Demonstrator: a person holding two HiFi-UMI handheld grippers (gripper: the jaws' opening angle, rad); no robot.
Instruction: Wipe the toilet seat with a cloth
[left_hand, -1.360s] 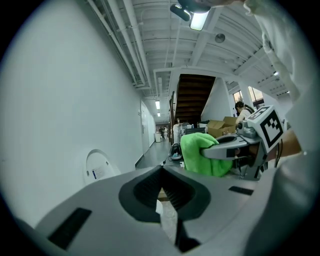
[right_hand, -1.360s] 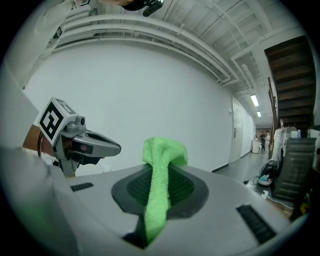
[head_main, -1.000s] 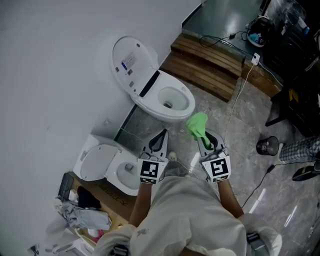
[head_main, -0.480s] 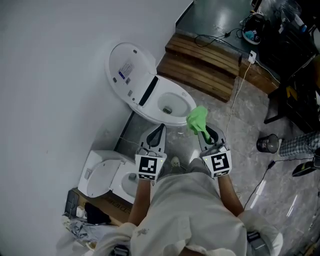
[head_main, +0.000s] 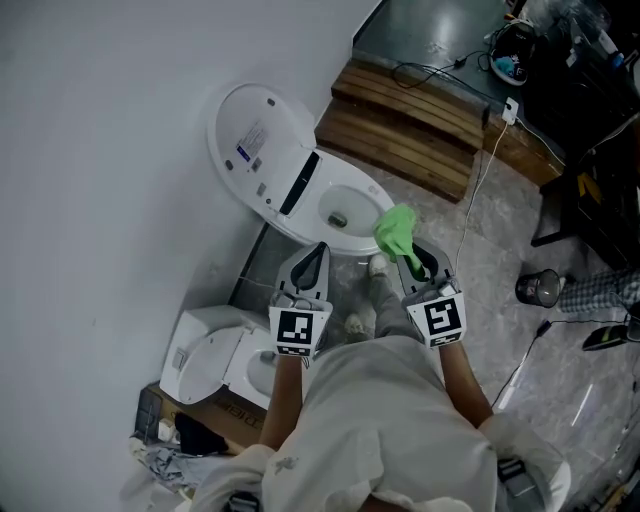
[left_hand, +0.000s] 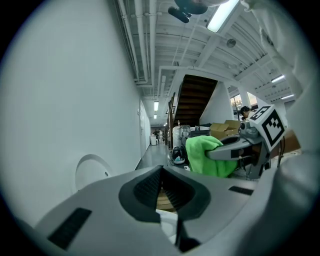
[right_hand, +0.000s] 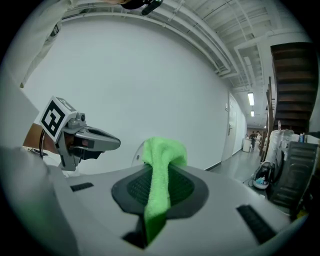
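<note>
Right gripper (head_main: 413, 262) fingers clamp the green cloth (head_main: 395, 231), now against the toilet rim (head_main: 345, 238) at frame centre (it sat lower 1 s ago). Left gripper (head_main: 318, 252) fingers together, empty.

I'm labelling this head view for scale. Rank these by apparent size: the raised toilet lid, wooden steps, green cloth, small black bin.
1. wooden steps
2. raised toilet lid
3. green cloth and small black bin: these look about alike, and the cloth is held up nearer the camera, so I won't rank them.
</note>
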